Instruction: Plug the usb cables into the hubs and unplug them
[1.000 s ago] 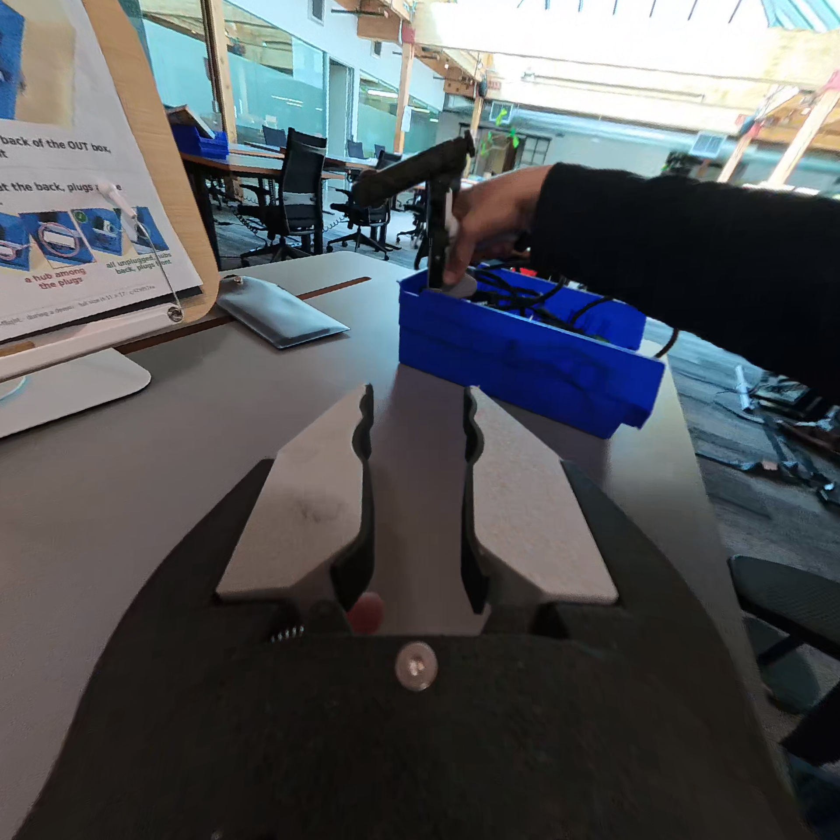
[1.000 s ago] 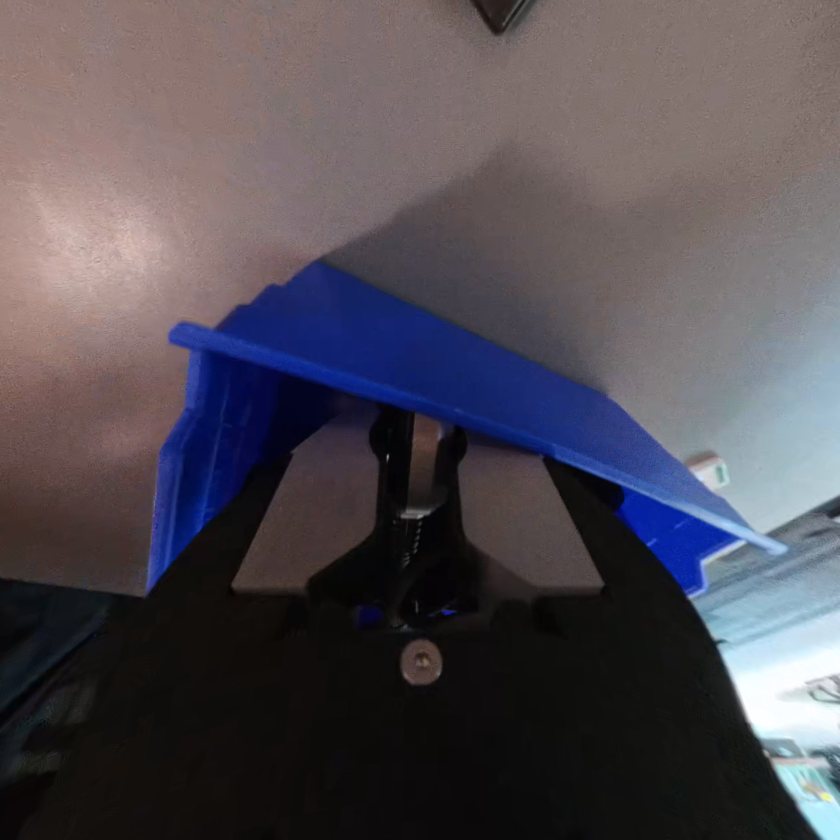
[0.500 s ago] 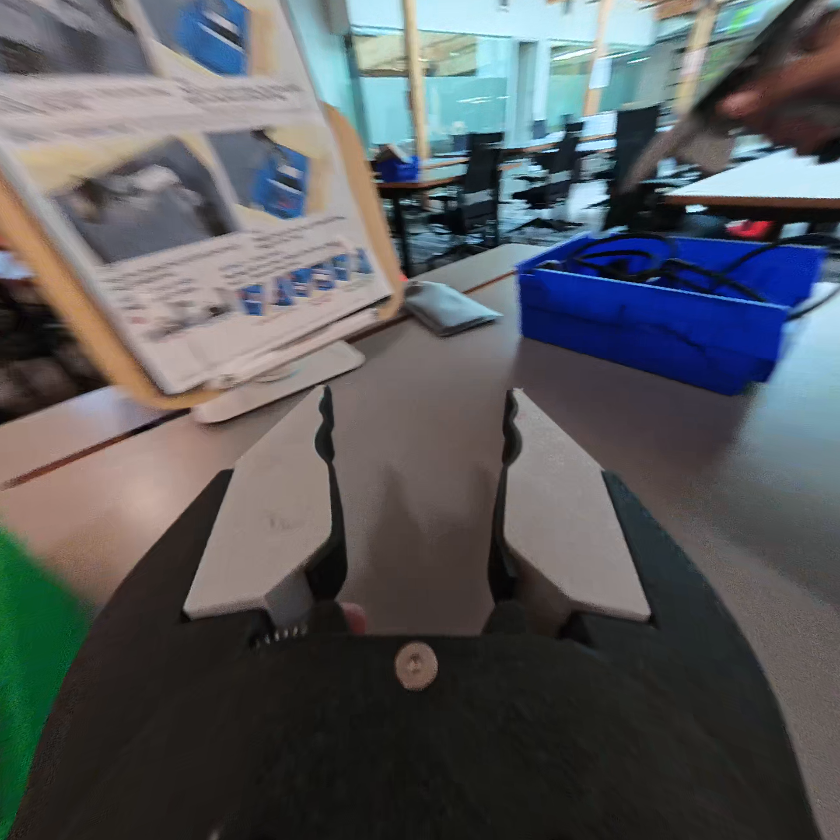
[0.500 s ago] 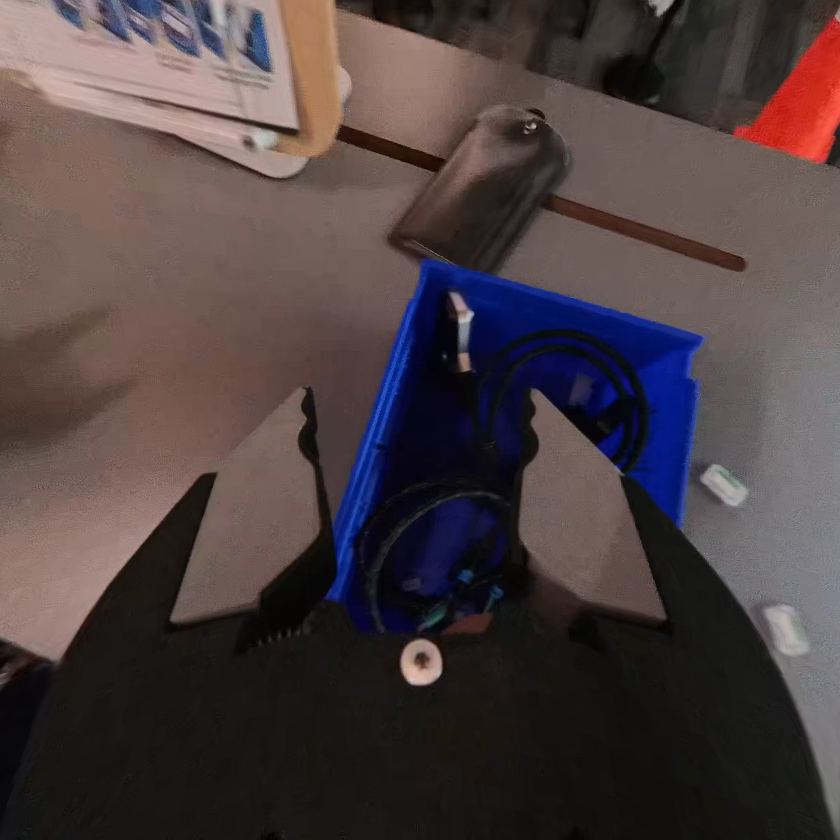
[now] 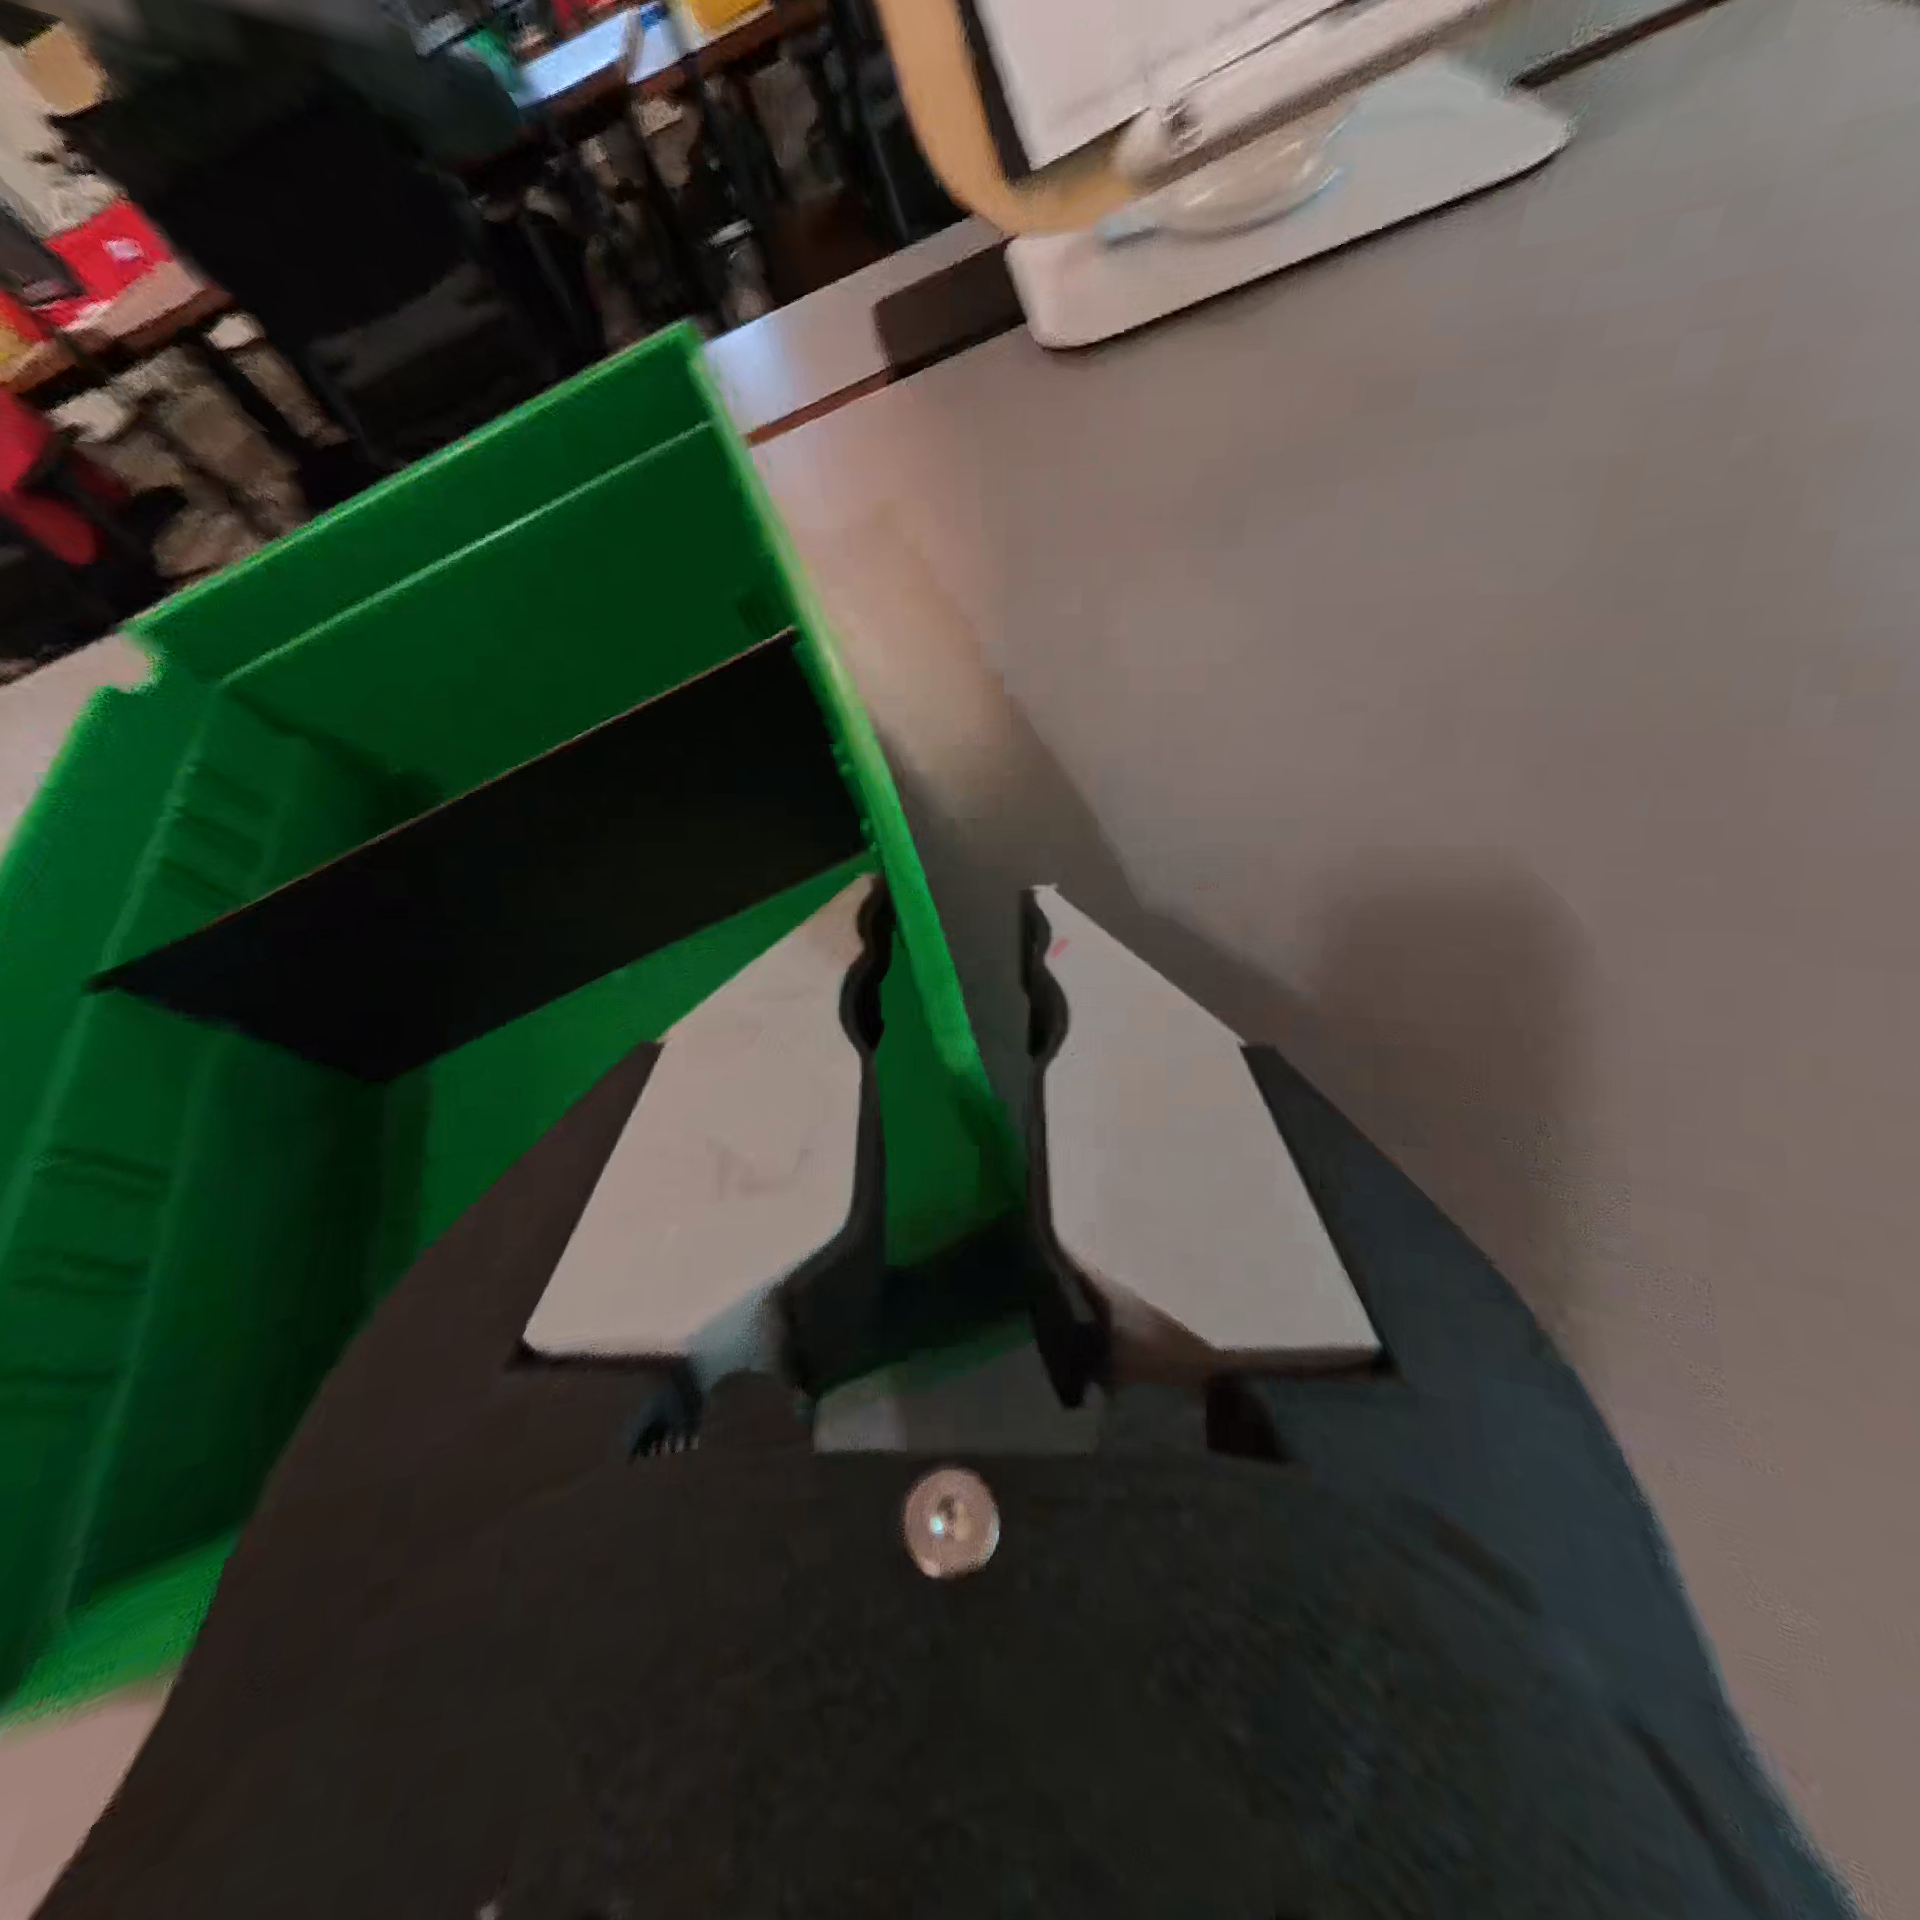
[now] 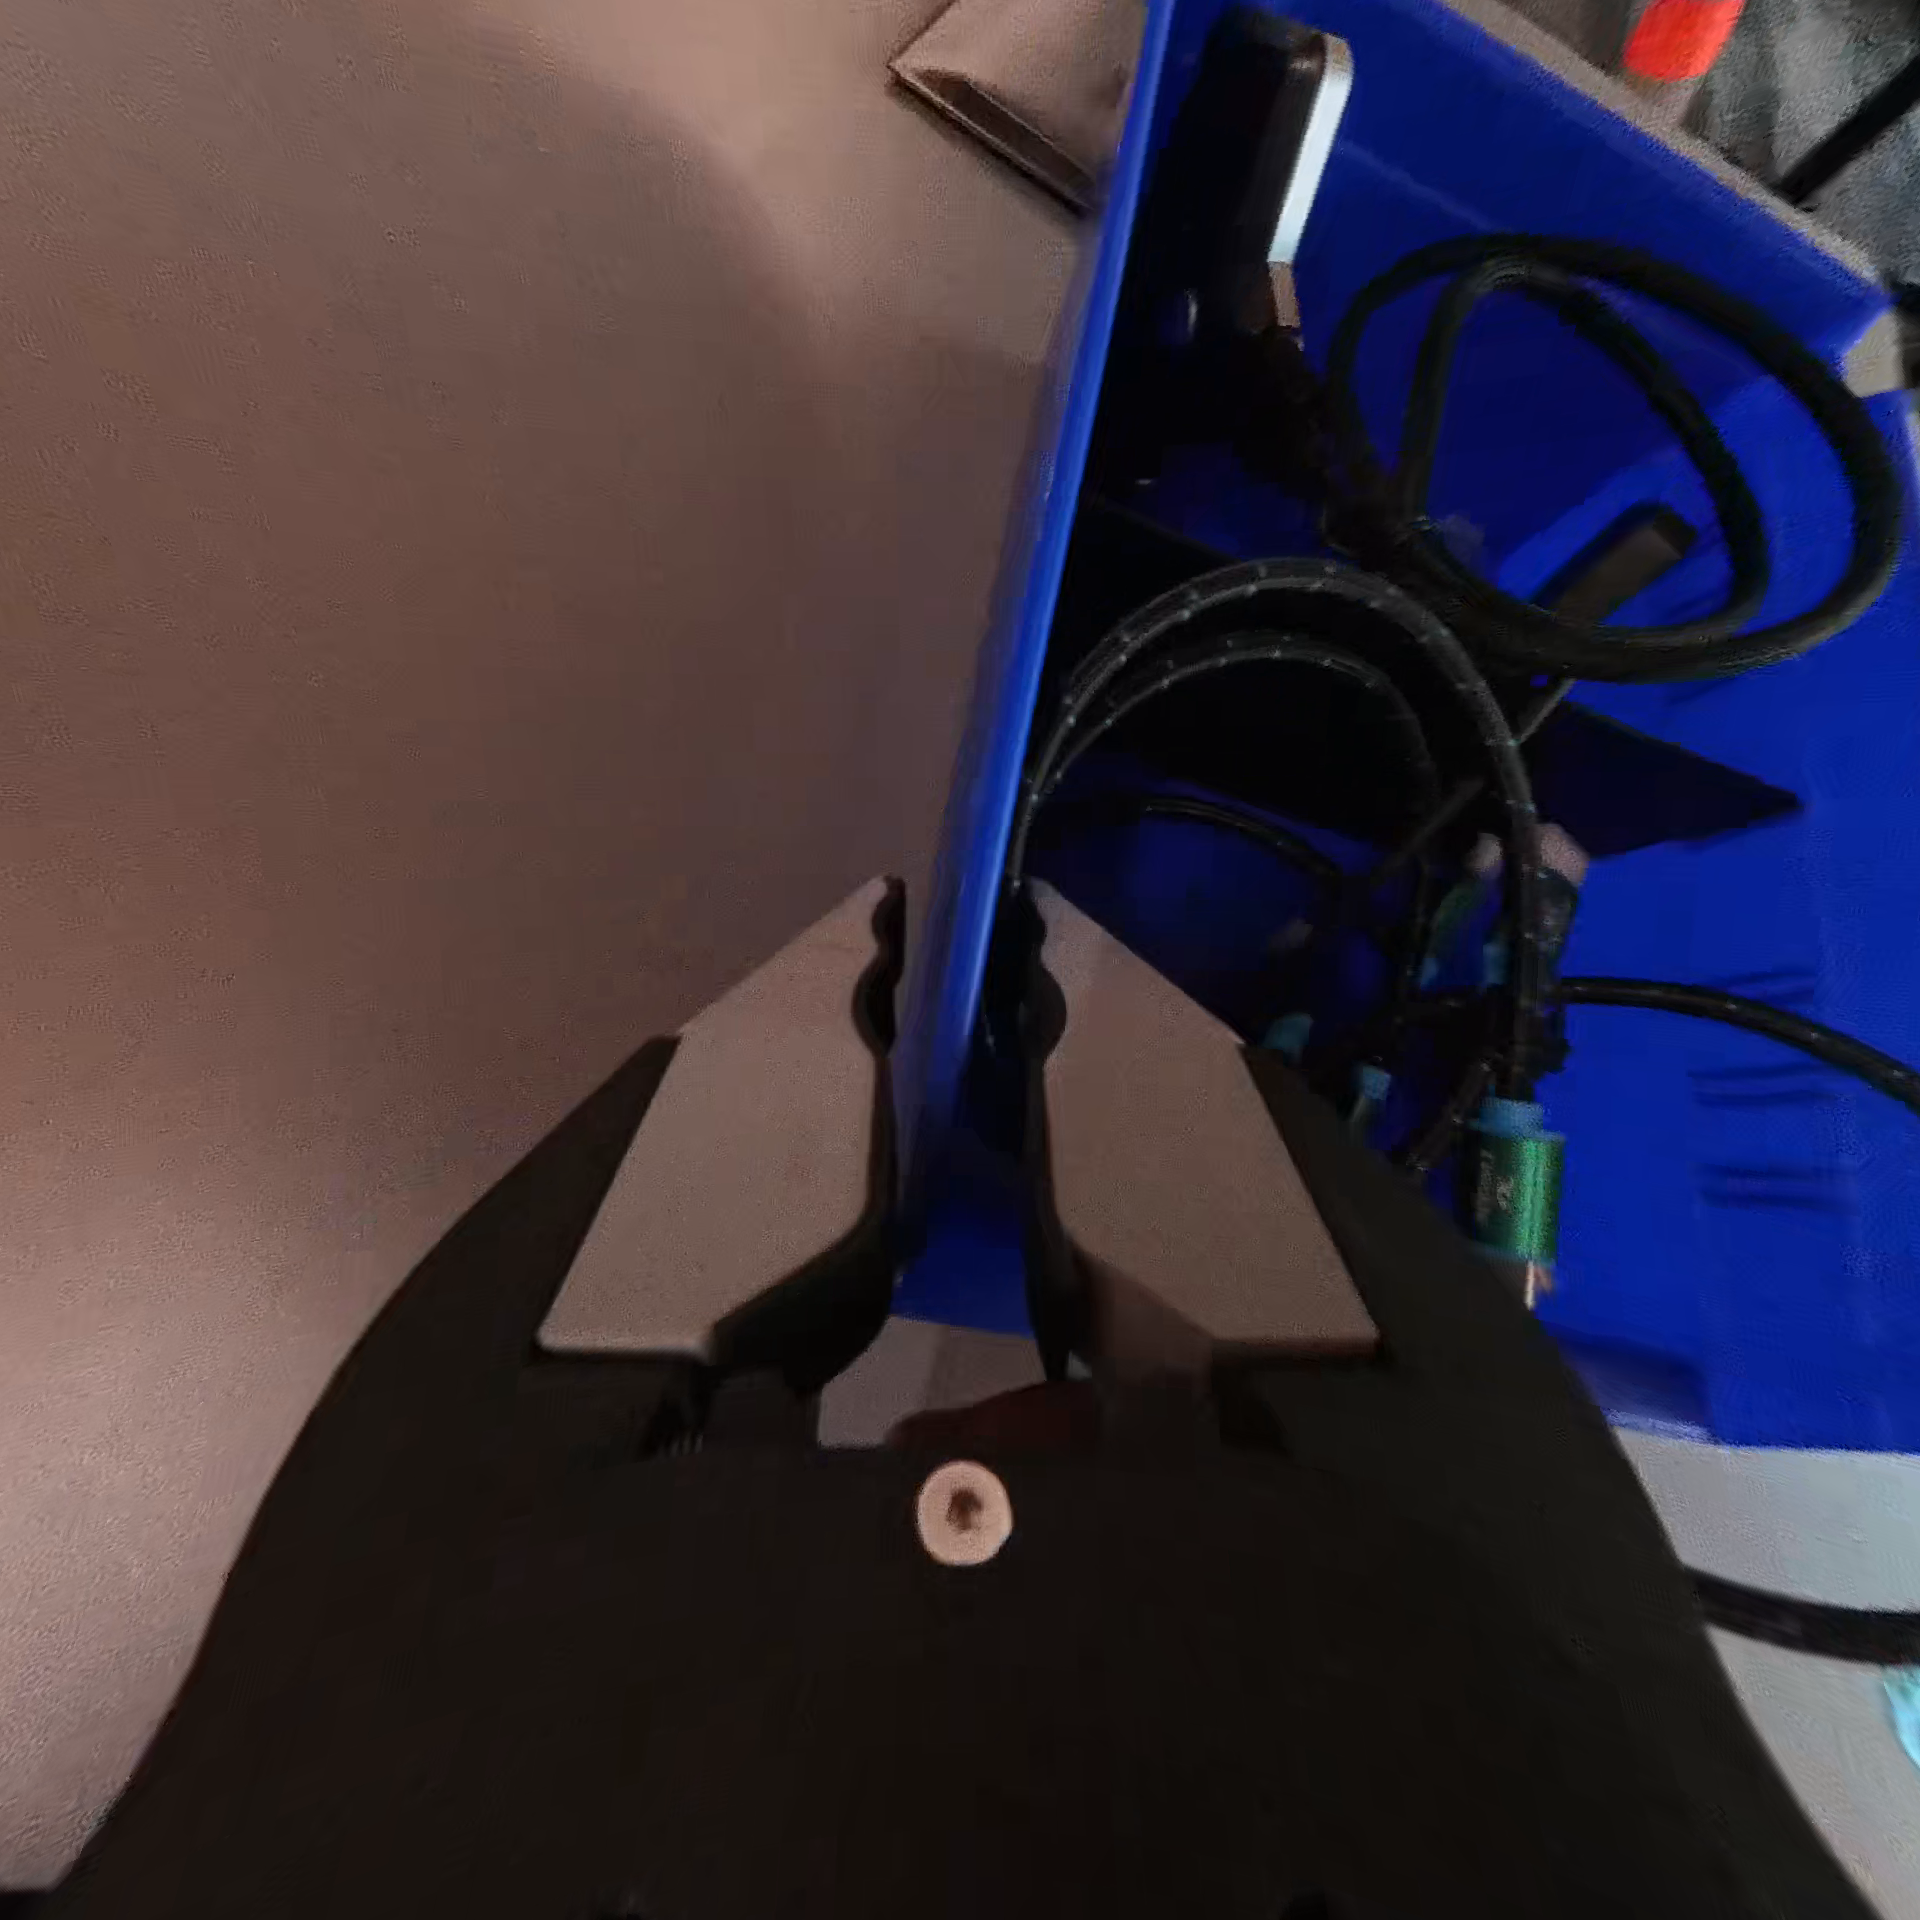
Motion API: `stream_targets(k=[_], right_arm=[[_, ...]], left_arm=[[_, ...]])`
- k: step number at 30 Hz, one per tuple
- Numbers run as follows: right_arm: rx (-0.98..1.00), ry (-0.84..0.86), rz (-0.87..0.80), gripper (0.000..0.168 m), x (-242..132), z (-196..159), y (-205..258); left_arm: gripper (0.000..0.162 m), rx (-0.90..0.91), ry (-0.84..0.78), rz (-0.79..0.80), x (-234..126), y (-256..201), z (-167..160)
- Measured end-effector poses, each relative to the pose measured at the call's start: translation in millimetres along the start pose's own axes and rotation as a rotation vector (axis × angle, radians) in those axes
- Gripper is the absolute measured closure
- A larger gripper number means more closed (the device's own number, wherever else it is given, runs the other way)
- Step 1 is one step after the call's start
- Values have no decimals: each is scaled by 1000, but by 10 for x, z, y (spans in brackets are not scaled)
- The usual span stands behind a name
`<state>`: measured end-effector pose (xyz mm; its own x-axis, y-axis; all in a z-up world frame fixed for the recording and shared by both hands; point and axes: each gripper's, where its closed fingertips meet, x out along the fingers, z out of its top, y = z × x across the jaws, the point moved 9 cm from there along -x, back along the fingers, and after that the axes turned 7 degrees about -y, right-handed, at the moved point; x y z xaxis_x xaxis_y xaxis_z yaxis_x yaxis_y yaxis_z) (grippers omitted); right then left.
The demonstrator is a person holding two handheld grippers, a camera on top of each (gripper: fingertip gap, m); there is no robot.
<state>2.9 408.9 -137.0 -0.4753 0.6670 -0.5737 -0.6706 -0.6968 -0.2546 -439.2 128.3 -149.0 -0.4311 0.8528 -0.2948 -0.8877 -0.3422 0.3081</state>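
A: Grey pads of the left claw (image 5: pixel 954 904) straddle the right wall of the green bin (image 5: pixel 499 665), low in the frame. One pad is inside, one outside, and the jaws stand a little apart with gaps showing, so I judge it not yet clamped.

B: And the other?

A: The right claw (image 6: pixel 961 899) likewise sits astride the left wall of the blue bin (image 6: pixel 1039 582), jaws slightly parted. Whether the outer pad touches the wall, I cannot tell.

B: What could go wrong?

A: A black braided cable (image 6: pixel 1299 613) runs right beside the inner pad; closing there could pinch it against the wall. Past it, more cable loops (image 6: pixel 1766 447) lie tangled in the upper right and could drag along.

B: And the green bin?

A: Its black divider (image 5: pixel 488 883) sits mid-frame. A grip at one wall may tilt or twist the bin on the grey bench (image 5: pixel 1455 623). At the top, the stand's white base (image 5: pixel 1299 208) lies well clear.
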Motion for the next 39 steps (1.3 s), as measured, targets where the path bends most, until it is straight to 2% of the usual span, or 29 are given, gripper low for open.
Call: stream_targets(k=[1, 2, 3, 5, 7, 11, 15, 19, 21, 22, 23, 26, 29, 32, 35, 39], right_arm=[[-30, 17, -64, 154, 5, 10, 36], [-44, 43, -114, 154, 0, 23, 91], [-45, 56, -124, 153, -17, 44, 178], [33, 40, -14, 144, -70, 120, 441], [54, 18, 48, 141, -127, 242, 783], [29, -56, 177, 129, -162, 563, 1717], [51, -125, 355, 119, -100, 986, 2799], [-54, -140, 488, 108, 0, 1465, 3980], [-88, -140, 570, 111, -29, 1675, 4453], [-101, -159, 605, 117, -110, 1760, 4590], [-105, -195, 632, 117, -225, 1829, 4644], [-67, -345, 676, 115, -603, 1900, 4338], [30, -513, 654, 114, -896, 1781, 3530], [179, -633, 559, 115, -1118, 1572, 2495], [283, -654, 451, 113, -1313, 1299, 1590], [265, -575, 323, 112, -1418, 901, 859]], left_arm=[[154, 33, 24, 82, 3, 64, 4], [159, 61, -11, 85, -36, 144, 10], [159, 18, -44, 10, -88, 208, 21], [159, -76, -139, -47, -244, 373, 96], [159, -117, -195, -4, -394, 547, 217], [160, -72, -313, 123, -786, 847, 641], [160, -87, -423, 89, -1180, 1076, 1133], [160, -91, -490, 84, -1356, 1207, 1423], [160, -92, -506, 108, -1385, 1236, 1502], [160, -93, -510, 118, -1398, 1237, 1536], [160, -93, -515, 121, -1408, 1226, 1569], [160, -82, -545, 96, -1386, 1100, 1675], [160, -72, -572, -1, -1294, 704, 1828], [160, -28, -598, -162, -1159, -45, 1953], [160, -2, -604, -358, -1011, -959, 1983], [160, 73, -510, -532, -725, -2166, 1791]])
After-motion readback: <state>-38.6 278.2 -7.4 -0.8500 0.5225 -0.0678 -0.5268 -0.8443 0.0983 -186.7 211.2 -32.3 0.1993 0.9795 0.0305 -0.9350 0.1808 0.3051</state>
